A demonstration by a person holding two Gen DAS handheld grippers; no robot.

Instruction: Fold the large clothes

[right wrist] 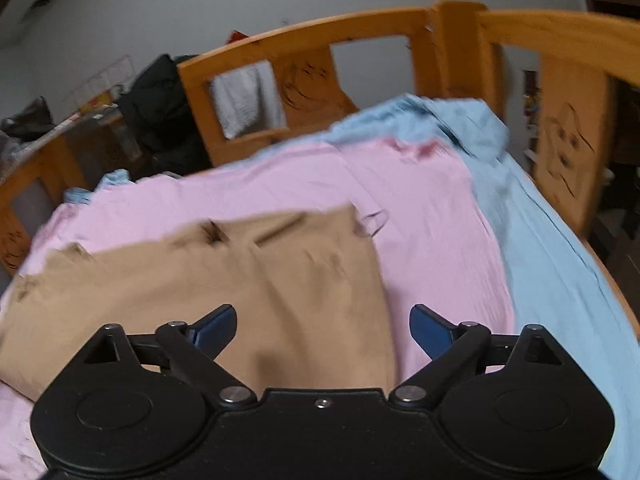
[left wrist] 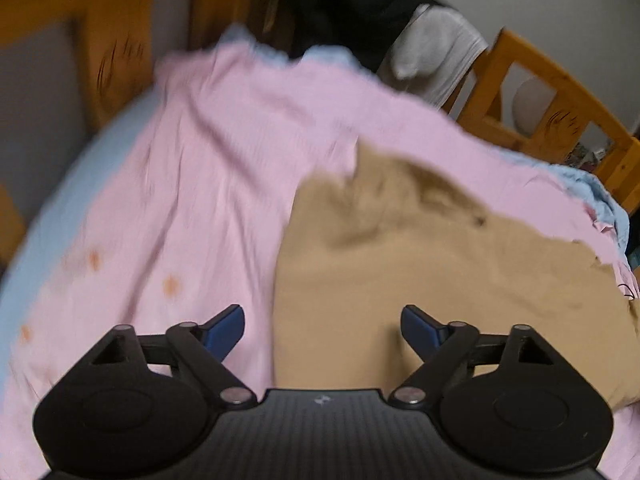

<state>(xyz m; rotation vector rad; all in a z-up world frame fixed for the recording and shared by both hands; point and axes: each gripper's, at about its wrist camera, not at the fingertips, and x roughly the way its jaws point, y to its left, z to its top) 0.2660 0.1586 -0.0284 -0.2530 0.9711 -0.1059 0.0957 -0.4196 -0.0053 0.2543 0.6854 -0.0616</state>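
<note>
A tan garment [left wrist: 420,264] lies spread on a pink sheet [left wrist: 192,168] over the bed. In the right wrist view the same tan garment [right wrist: 224,280] stretches to the left, its far edge creased. My left gripper [left wrist: 322,330] hangs over the garment's left edge, jaws wide, nothing between the blue pads [left wrist: 226,330]. My right gripper [right wrist: 323,330] hovers above the garment's right end, also open and holding nothing. Both views are blurred.
A light blue sheet [right wrist: 560,264] shows at the pink sheet's edges. An orange wooden bed frame [right wrist: 360,36] with cut-out panels rings the mattress. Dark clothes [right wrist: 160,112] and a white towel [right wrist: 244,100] hang beyond it; a white garment [left wrist: 432,56] drapes at the back.
</note>
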